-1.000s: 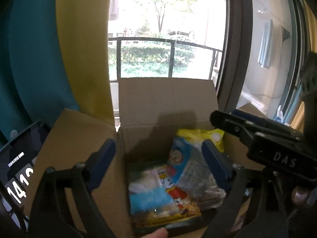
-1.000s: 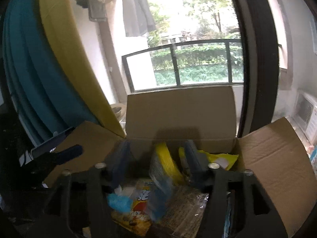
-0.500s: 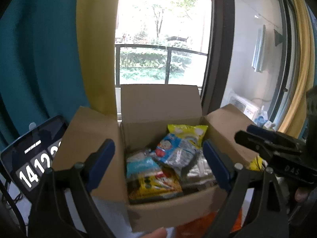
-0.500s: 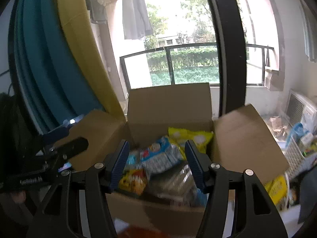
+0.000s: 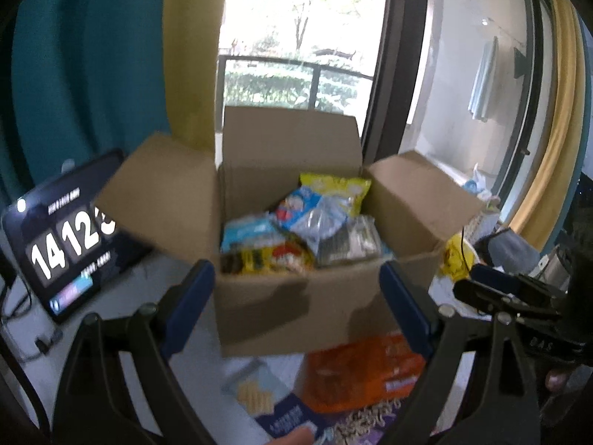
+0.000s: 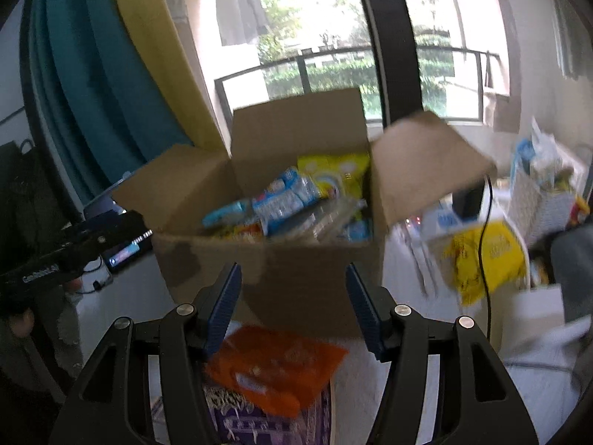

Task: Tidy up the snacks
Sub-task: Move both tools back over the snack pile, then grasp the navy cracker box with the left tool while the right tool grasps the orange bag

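Before both empty tools, snack-filled cardboard box, flaps open.

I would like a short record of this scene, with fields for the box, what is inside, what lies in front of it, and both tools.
box: cardboard box, flaps open, on a white surface
inside: several snack packets, among them a yellow bag at the back
in front of box: orange packet over a purple packet
left tool: open, empty
right tool: open, empty
left of box: tablet showing large digits
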`<state>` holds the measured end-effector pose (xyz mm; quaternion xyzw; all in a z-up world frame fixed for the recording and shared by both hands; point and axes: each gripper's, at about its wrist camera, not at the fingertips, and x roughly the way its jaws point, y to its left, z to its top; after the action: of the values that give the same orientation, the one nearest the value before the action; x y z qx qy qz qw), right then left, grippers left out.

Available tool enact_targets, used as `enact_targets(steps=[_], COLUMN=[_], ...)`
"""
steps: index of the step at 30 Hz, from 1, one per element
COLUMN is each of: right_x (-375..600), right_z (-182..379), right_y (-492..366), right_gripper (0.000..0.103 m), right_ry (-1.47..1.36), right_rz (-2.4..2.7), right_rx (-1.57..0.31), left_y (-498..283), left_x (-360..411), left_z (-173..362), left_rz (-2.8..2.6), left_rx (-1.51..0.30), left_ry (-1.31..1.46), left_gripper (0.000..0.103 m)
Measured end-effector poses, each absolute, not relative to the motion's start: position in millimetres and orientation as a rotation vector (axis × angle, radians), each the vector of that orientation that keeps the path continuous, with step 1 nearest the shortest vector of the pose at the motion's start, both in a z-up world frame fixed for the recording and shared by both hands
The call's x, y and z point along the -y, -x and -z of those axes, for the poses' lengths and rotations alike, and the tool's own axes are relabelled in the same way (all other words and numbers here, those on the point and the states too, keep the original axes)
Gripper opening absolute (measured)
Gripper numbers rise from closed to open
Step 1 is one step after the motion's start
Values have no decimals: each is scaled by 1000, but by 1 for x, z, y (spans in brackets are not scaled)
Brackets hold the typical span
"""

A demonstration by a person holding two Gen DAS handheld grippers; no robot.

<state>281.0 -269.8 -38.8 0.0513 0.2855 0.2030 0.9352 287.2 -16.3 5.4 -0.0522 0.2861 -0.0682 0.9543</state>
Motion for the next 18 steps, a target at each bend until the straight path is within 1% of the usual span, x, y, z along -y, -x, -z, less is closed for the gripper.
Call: enact_targets(steps=[4, 6, 12, 18], right_x=[278, 281, 281, 266], right_z=[63, 74, 104, 124], right_y=[-280, -280, -287, -295], right_gripper=[63, 71, 79, 79], right_ry=[-142, -160, -220, -235], right_rz=[-409, -409, -457, -540], right_rx=[-634, -658, -745, -817], left_y=[-278, -277, -278, -274], left_x=[16, 16, 22, 26], left_z=[25, 41, 96, 137], left_rz=[115, 100, 75, 40], left_rx=[-648, -691, -833, -938], left_ry=[121, 119, 102, 66], left_gripper=[91, 91, 91, 91])
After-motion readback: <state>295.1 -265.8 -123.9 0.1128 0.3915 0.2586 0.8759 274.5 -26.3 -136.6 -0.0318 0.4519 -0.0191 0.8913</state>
